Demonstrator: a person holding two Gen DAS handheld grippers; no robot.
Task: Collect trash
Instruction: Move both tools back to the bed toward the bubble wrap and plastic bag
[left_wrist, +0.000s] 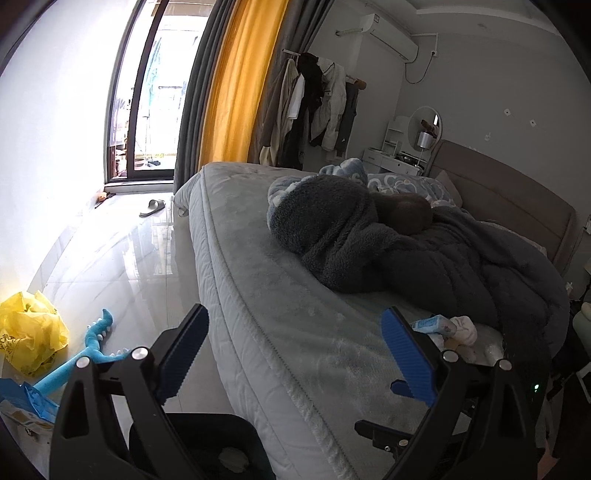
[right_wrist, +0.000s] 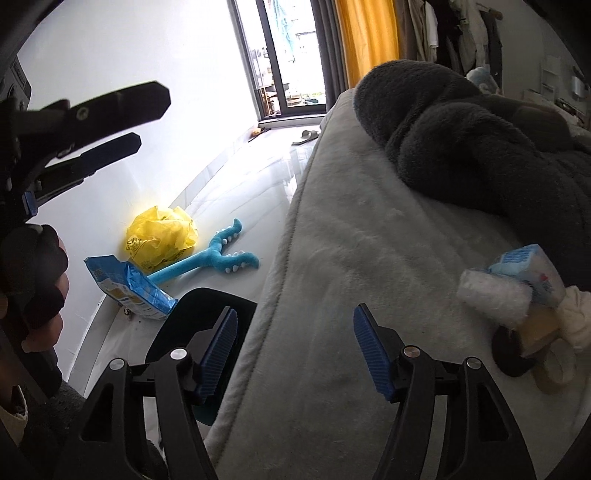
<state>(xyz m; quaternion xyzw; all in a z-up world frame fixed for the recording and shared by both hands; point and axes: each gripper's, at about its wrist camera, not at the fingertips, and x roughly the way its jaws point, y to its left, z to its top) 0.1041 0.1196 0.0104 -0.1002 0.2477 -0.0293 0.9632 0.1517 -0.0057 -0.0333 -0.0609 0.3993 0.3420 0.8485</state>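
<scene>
Currently both tongs stand open with nothing between their blue pads. In the left wrist view the left tongs fill the lower middle of the frame, over the near edge of the bed. In the right wrist view the right tongs sit at the bottom centre, also over the bed's edge, and the left tongs appear again at the upper left of that frame, held by a hand in a dark glove at the left edge.

Trash lies in two places. On the floor, left of centre in the right wrist view, a crumpled yellow plastic bag rests against the white wall, with a blue snack packet just below it and a blue plush toy lying beside both. On the bed, at the right edge of the same frame, a pale blue tissue packet leans on a white wad, next to a roll of tape and a small dark disc. A dark grey fleece blanket is heaped across the upper right. Farther back, near the glass door at the top centre, a slipper lies on the floor.
</scene>
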